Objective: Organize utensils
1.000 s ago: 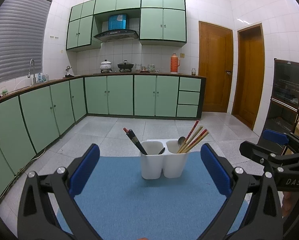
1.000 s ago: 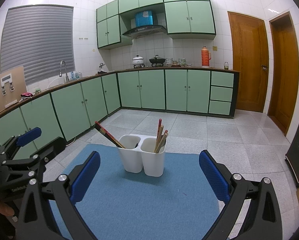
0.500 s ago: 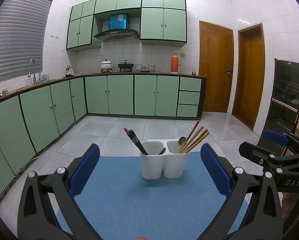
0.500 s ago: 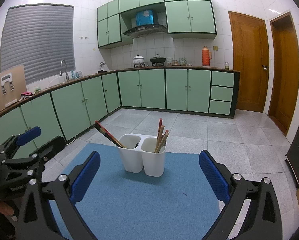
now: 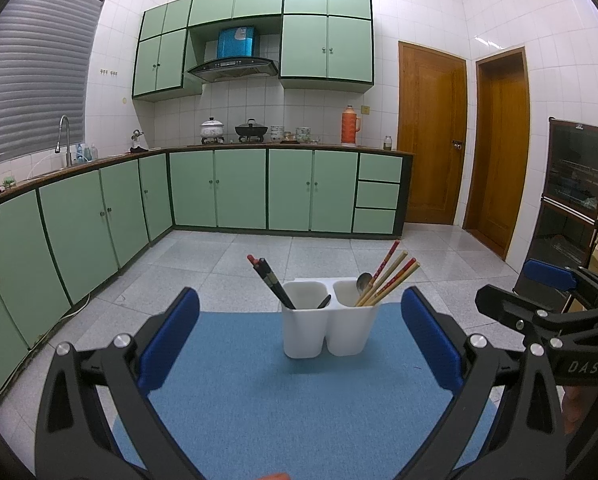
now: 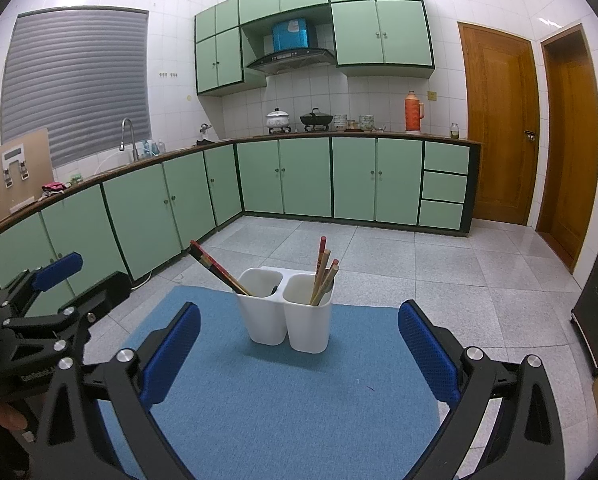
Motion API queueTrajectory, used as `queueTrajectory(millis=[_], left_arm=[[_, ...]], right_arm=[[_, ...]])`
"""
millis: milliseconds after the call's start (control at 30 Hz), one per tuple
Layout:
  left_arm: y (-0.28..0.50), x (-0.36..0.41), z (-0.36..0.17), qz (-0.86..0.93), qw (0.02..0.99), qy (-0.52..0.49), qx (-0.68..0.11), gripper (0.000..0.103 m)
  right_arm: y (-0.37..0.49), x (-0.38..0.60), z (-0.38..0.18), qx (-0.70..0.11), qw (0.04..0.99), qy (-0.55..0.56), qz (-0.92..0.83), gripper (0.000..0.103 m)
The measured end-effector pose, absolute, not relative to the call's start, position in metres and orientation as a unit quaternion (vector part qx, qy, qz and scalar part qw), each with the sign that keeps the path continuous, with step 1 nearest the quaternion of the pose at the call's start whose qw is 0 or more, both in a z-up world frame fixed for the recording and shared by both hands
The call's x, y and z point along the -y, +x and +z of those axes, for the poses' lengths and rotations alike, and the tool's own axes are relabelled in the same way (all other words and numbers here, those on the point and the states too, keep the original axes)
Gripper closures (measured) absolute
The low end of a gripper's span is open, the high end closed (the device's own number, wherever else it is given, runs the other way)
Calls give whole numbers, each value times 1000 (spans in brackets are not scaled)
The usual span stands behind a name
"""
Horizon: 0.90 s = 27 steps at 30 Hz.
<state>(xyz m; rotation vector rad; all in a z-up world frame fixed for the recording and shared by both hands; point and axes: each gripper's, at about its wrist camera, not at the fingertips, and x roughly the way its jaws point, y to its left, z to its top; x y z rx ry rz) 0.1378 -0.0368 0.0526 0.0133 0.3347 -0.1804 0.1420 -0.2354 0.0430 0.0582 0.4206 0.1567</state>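
Note:
A white two-cup utensil holder [image 5: 328, 328] stands on the blue mat [image 5: 259, 400]; it also shows in the right wrist view [image 6: 285, 320]. Its left cup holds dark chopsticks [image 5: 269, 282] and a dark handle. Its right cup holds wooden chopsticks [image 5: 387, 280] and a metal spoon [image 5: 364, 281]. My left gripper [image 5: 299, 340] is open and empty, a short way in front of the holder. My right gripper [image 6: 299, 344] is open and empty, also in front of the holder. Each gripper shows at the edge of the other's view.
The mat covers a small table that ends just behind the holder. Beyond it lie a tiled floor [image 5: 227, 256], green cabinets [image 5: 239, 188], two wooden doors [image 5: 431, 136] and a dark cabinet [image 5: 571, 192] on the right.

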Motion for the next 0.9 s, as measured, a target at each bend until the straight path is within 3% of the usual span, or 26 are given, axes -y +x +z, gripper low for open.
queueTrajectory(millis=[900], left_arm=[[140,39,46,-87,981,6,-174,5]], right_arm=[[139,237,36,-212,974,28,76,6]])
